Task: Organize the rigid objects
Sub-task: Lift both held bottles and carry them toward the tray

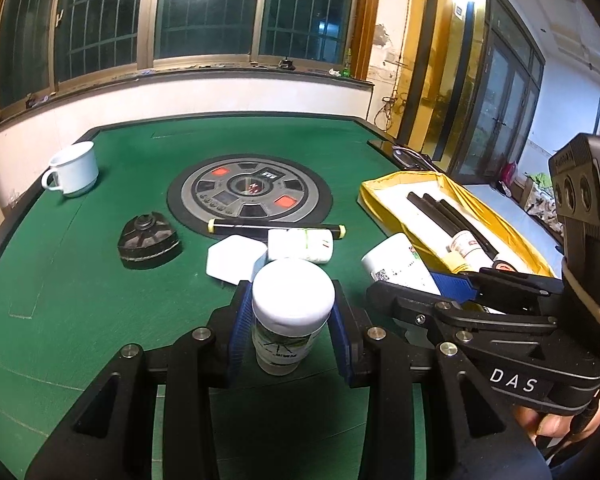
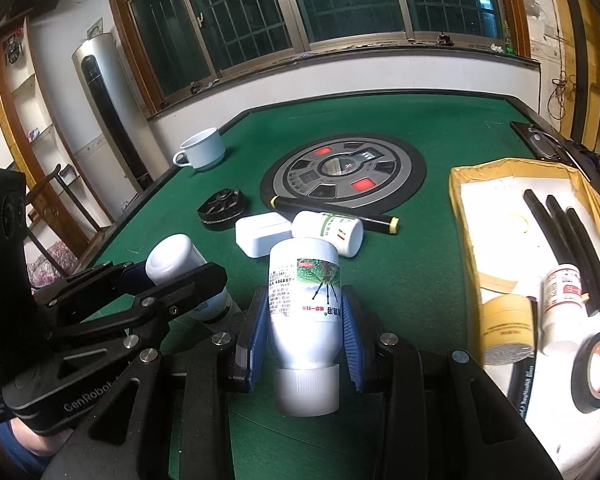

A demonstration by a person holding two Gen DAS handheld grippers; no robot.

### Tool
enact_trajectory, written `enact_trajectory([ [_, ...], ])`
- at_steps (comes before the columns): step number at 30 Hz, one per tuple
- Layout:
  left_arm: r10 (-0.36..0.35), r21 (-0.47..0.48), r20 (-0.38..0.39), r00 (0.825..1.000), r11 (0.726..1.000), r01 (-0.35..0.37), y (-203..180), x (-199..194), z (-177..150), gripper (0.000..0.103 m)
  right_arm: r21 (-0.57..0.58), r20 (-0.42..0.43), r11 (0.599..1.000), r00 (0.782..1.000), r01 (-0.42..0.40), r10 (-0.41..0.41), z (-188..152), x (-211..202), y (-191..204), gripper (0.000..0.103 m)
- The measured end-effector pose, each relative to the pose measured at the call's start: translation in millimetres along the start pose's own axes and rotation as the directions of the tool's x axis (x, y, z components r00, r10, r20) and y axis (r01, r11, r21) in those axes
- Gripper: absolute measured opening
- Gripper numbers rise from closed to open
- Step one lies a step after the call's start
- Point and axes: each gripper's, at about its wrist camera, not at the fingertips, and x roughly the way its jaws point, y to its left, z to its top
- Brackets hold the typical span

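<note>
Labels stay partly hidden: left gripper (image 1: 286, 320) clamps a white-capped jar (image 1: 290, 312), right gripper (image 2: 304, 332) clamps a cap-down white bottle (image 2: 304, 304), above the desk (image 1: 80, 280).

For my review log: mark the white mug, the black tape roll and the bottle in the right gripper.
white mug (image 1: 78, 170), left wrist view, its side wall.
black tape roll (image 2: 594, 372), right wrist view, its outer band.
bottle (image 2: 304, 300), right wrist view, its label.
</note>
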Motion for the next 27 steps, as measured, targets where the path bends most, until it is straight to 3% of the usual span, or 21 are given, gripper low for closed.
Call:
enact_trajectory([
  [10, -0.026, 0.053, 0.007, 1.0, 0.998, 0.025, -28, 3, 13, 0.034, 0.037, 0.033, 0.999, 0.999, 0.015, -0.016, 0, -21, -19, 0.03],
  [16, -0.082, 0.064, -0.002, 0.997, 0.995, 0.082, -50, 8, 27, 0.034, 0.076, 0.072, 0.996, 0.996, 0.038, -0.044, 1, -43, -39, 0.03],
  [27, -0.192, 0.115, -0.033, 0.981, 0.974, 0.195, -111, 22, 54, 0.034, 0.21, 0.128, 0.965, 0.974, 0.157, -0.186, -9, -97, -108, 0.03],
])
